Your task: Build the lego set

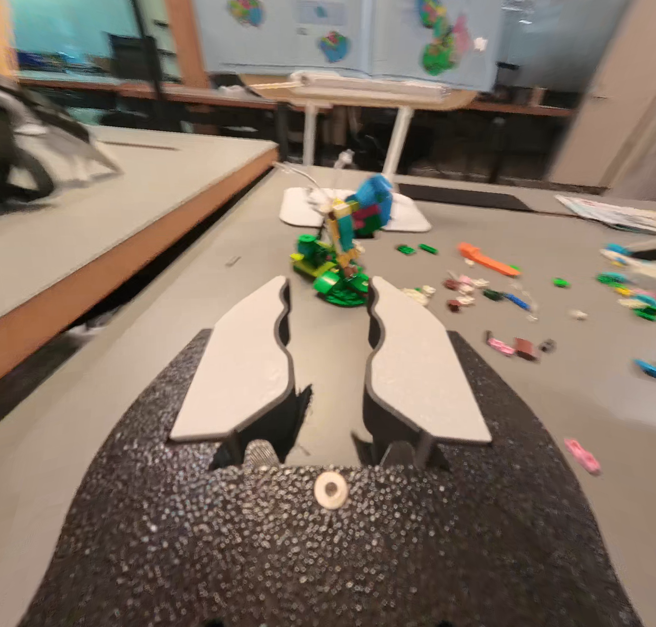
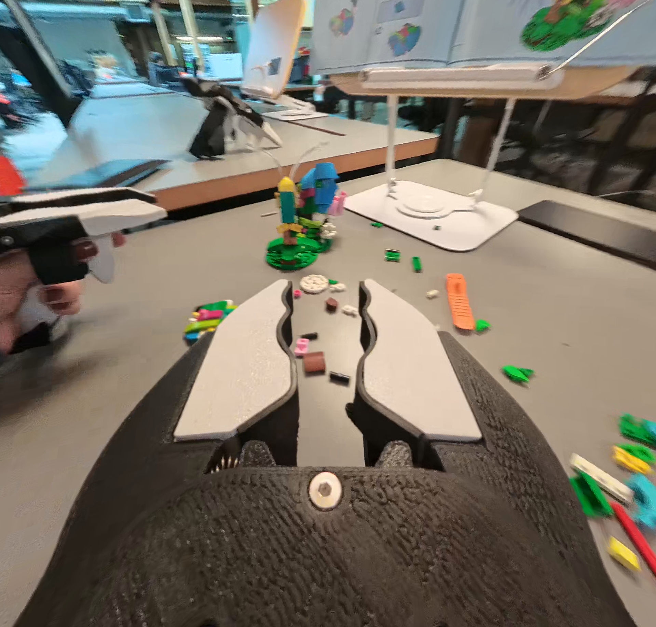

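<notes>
A partly built lego model with a round green base, a yellow-teal stem and a blue top stands on the grey table; it also shows in the right wrist view. My left gripper is open and empty, its tips just short of the model's base. It also shows at the left of the right wrist view. My right gripper is open and empty above loose pieces: a brown cylinder, a pink piece, a white round plate.
An orange brick separator lies right of the right gripper. Loose bricks lie at the far right and in a pile on the left. A white stand holds the instruction booklet behind the model. A second table stands left. The brown cylinder is about 9 cm from my right fingertips. Look for it in the left wrist view too. Between my right fingertips and the pink piece there is roughly 10 cm. My left wrist view looks at it from another angle.
</notes>
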The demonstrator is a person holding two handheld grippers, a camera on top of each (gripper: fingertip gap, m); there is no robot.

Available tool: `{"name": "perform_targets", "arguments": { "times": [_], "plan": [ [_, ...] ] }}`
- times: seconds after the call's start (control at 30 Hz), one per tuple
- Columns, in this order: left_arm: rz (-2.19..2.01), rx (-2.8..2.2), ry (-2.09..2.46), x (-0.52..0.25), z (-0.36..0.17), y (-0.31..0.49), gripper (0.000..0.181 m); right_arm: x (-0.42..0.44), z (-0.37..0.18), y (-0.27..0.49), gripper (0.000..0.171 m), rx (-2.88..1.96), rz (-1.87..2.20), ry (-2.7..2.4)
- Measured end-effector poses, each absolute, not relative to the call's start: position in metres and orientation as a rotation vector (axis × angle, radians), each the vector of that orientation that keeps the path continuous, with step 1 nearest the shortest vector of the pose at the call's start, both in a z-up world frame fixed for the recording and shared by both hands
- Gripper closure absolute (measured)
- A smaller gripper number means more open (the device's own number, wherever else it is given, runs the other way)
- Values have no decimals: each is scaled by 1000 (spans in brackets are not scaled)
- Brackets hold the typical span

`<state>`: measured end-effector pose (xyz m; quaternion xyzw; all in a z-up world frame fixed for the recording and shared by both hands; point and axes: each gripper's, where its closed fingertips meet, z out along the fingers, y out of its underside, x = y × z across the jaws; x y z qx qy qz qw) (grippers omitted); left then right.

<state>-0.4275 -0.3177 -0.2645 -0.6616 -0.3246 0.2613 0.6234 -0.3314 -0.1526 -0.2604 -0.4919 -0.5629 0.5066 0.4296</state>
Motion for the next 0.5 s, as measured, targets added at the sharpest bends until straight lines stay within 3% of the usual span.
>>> {"name": "perform_targets", "arguments": {
  "times": [0.13,0.2,0.27,0.5],
  "plan": [
    [684,-1392,-779,-426,-251,-326,150,-316,-258,-142,153,-1222,1155,-1312],
    [674,-1385,-788,-424,-249,-326,159,-310,-250,-145,170,-1197,1185,-1269],
    [669,-1398,-783,-423,-252,-324,181,-308,-245,-153,171,-1178,1224,-1265],
    [833,-1392,-777,-434,-249,-324,181,-331,-227,-176,171,-1261,1374,-1147]
  ]
}}
